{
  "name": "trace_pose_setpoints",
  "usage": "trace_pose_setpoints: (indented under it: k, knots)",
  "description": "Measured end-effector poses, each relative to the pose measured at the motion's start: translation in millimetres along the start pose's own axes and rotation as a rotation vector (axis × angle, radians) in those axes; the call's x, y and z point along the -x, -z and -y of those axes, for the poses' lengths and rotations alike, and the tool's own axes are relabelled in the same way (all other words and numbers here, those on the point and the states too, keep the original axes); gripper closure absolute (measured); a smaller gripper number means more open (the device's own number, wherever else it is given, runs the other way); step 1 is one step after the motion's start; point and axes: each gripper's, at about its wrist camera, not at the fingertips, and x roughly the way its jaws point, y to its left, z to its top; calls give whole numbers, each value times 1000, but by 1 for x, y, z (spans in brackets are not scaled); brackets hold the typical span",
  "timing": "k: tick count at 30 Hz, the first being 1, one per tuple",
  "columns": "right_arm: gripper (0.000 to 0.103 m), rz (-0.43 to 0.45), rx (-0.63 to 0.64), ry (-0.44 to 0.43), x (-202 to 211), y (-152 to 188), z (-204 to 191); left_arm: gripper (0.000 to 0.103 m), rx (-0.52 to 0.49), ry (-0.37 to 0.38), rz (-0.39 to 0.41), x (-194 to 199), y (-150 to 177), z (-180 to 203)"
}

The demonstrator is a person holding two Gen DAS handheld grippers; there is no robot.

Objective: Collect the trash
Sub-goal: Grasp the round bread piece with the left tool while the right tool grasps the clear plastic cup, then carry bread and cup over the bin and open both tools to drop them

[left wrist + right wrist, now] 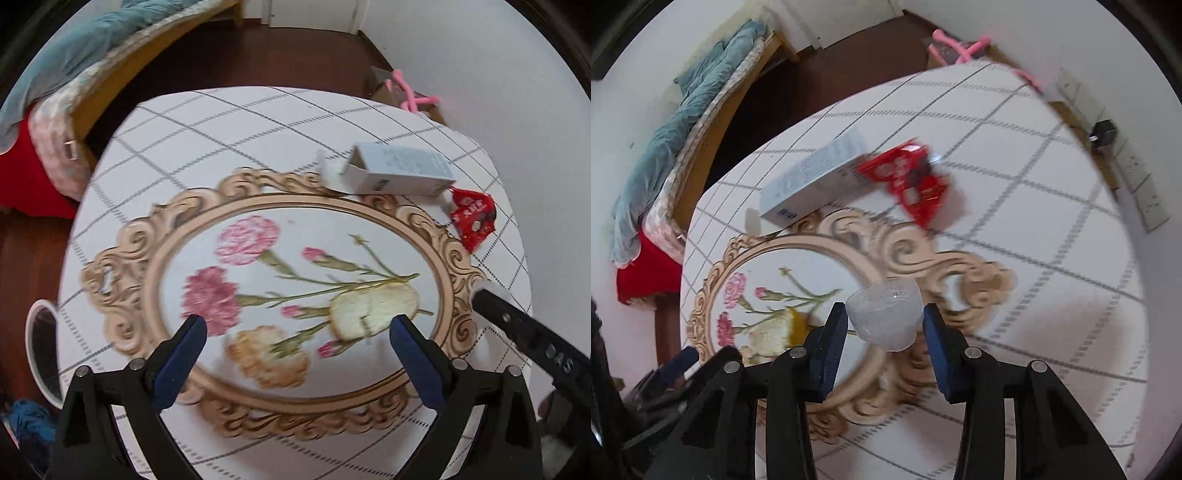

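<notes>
A small clear plastic cup (886,317) sits between the blue pads (836,334) of my right gripper (885,332), which touch its two sides; it is tilted over the table's ornate printed frame. My left gripper (297,326) hangs open above the flower print, with a pale yellow peel-like scrap (373,310) just ahead of its right finger (404,332). That scrap (775,332) also shows in the right wrist view. A grey-blue carton (399,170) lies open-ended at the table's far side, a red wrapper (472,218) beside it. Both also show in the right wrist view: carton (812,173), wrapper (912,177).
The round table (221,122) has a checked white cloth. A white bin (40,347) stands on the floor at its left edge. A bed with blue bedding (85,48) lies beyond. Cardboard and pink hangers (410,96) sit by the wall. The right gripper's black body (535,343) crosses the lower right.
</notes>
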Motion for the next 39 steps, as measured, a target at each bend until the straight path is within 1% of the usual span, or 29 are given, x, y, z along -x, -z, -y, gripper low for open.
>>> trace_pose_setpoints:
  k: [2,3,5,6,7,9,10,11,13,17,21,27,28,33,36,39]
  knots:
    - [59,1,-4,20,4,2,11,24,-7,10,-20,-9,-2,7]
    - [59,0,-5,29,5,2,15,28,-11,15,-30,-14,-3,10]
    - [59,0,-4,41,6,3,22,48,-23,13,-39,-19,-3,18]
    - [59,-1,-6,45,6,3,25,53,-30,15,-42,-21,-3,21]
    - [59,-3,-8,50,5,4,27,65,-39,15,-47,-24,-3,24]
    - [59,-7,-9,57,4,7,28,74,-61,-4,-24,-23,-1,30]
    - [59,-8,-9,59,3,8,28,83,-68,10,-19,-23,-1,33]
    - [59,-9,-8,61,3,9,28,88,-69,8,-13,-23,-1,35]
    - [59,-7,-3,65,3,12,26,96,-88,-13,10,-19,0,39]
    - [59,-3,9,63,8,18,22,98,-104,-31,56,-3,1,38]
    - [59,11,30,45,20,23,13,98,-101,-37,107,22,3,30]
    - [59,46,72,-6,49,29,-10,98,-79,-44,195,73,7,2]
    - [59,52,79,-17,54,30,-14,98,-70,-45,219,87,8,-4]
    - [59,89,134,-80,87,34,-54,98,-28,-53,298,141,10,-41]
    - [59,107,182,-128,104,37,-87,98,8,-78,351,179,15,-74]
    - [59,112,239,-182,116,44,-130,98,48,-113,391,210,20,-112]
